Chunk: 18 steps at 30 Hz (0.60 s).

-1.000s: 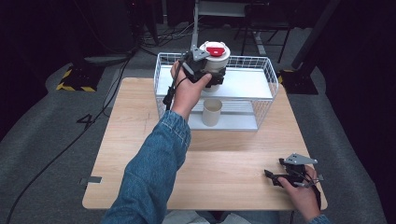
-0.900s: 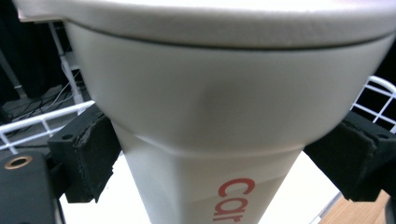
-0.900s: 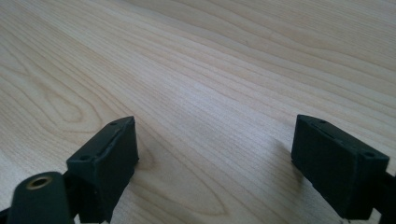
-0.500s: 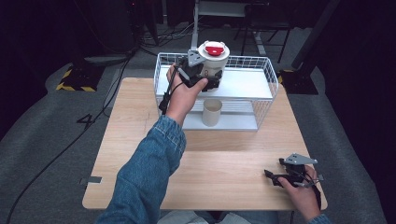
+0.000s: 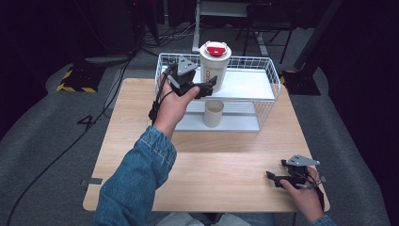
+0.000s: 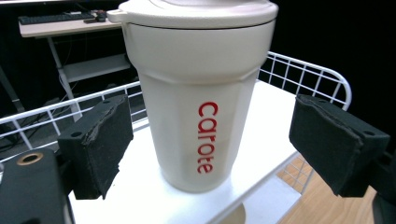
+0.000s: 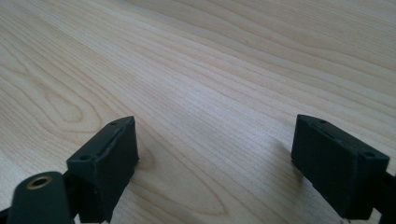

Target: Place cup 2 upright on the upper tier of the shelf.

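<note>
Tumbler (image 5: 215, 64) first: we find it upright on the white top shelf (image 5: 244, 84) of the wire basket rack (image 5: 268, 80), at twelve o'clock on the wooden counter (image 5: 211, 155). It is cream with a red-centred lid (the red lettering down its side reads "carote"). Our left tool (image 5: 208, 87) sits at its nine o'clock, spread wide, with the tips reaching just beside the tumbler's lower wall. From the left gripper view, the tumbler (image 6: 198, 93) stands between the two black pads (image 6: 100, 144), one at nine o'clock and one at three, and a clear gap shows on each side, so we see no contact. Under the shelf, on the rack's lower level, a small beige cup (image 5: 213, 113) stands upright, roughly at six o'clock from the tumbler.

Our right tool (image 5: 275, 178) rests low at about five o'clock on the counter, well apart from the rack. In the right gripper view its pads (image 7: 105, 163) are spread apart over bare wood grain (image 7: 210, 93), with nothing between them.
</note>
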Motion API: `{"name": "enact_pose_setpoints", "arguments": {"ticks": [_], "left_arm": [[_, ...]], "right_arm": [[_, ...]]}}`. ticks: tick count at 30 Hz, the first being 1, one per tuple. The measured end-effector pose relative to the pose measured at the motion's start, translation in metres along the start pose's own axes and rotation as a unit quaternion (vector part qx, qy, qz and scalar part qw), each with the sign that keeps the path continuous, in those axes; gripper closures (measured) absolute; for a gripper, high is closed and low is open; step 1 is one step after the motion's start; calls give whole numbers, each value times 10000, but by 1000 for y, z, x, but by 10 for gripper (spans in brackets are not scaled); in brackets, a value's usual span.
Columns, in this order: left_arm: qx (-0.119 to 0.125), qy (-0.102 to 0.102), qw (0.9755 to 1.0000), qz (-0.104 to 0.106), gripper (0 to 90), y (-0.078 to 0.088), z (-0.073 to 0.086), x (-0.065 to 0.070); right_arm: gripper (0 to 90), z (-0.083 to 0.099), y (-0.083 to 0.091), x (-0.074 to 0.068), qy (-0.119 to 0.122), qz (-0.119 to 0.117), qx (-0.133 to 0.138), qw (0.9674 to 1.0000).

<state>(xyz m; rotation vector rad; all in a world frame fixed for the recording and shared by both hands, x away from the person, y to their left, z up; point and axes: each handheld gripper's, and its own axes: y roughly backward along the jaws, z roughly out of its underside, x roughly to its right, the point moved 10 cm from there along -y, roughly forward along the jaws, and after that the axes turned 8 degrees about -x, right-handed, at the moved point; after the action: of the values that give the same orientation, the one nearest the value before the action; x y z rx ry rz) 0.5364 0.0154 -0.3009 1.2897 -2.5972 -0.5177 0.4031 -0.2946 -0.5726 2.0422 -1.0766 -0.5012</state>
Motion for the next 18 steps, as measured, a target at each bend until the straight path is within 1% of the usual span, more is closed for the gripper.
{"name": "enact_pose_setpoints", "arguments": {"ticks": [1, 2, 3, 4, 5, 6, 7, 8, 9, 10, 15, 16, 17, 18], "left_arm": [[0, 0, 10000, 0, 142, 0, 0, 0], [-9, -21, 10000, 9, 142, 4, 1, 1], [8, -47, 10000, 13, 142, 11, 3, 2], [8, -47, 10000, 13, 142, 11, 3, 2], [3, -70, 10000, 32, 142, 18, 6, 4], [3, -70, 10000, 32, 142, 18, 6, 4], [-13, -105, 9999, 43, 142, 25, 9, 6], [-13, -105, 9999, 43, 142, 25, 9, 6], [-1, -107, 9999, 61, 142, 32, 11, 7], [-1, -107, 9999, 61, 142, 32, 11, 7], [2, -148, 9998, 112, 142, 49, 19, 10], [4, -167, 9998, 113, 142, 53, 20, 10], [-41, -222, 9997, 91, 142, 60, 25, 11], [-41, -222, 9997, 91, 142, 60, 25, 11]], "right_arm": [[149, 0, 0, 0, 0, 0, 0, 10000], [149, 0, 0, 0, -1, -1, -1, 10000], [150, 0, 0, 0, 0, 0, 0, 10000], [150, 0, 0, 0, 0, 0, 0, 10000], [150, 0, 0, 0, -2, -3, -1, 10000], [150, 0, 0, 0, -2, -3, -1, 10000], [150, 0, 0, 0, -2, -2, 0, 10000], [150, 0, 0, 0, -2, -2, 0, 10000], [150, 0, 0, 0, -2, -3, 0, 10000], [150, 0, 0, 0, -2, -3, 0, 10000], [150, 0, 0, 0, -3, -4, 0, 10000], [149, 0, 0, 0, -2, -4, -1, 10000], [150, 0, 0, 0, -3, -4, 0, 10000], [150, 0, 0, 0, -4, -4, -1, 10000]]}}
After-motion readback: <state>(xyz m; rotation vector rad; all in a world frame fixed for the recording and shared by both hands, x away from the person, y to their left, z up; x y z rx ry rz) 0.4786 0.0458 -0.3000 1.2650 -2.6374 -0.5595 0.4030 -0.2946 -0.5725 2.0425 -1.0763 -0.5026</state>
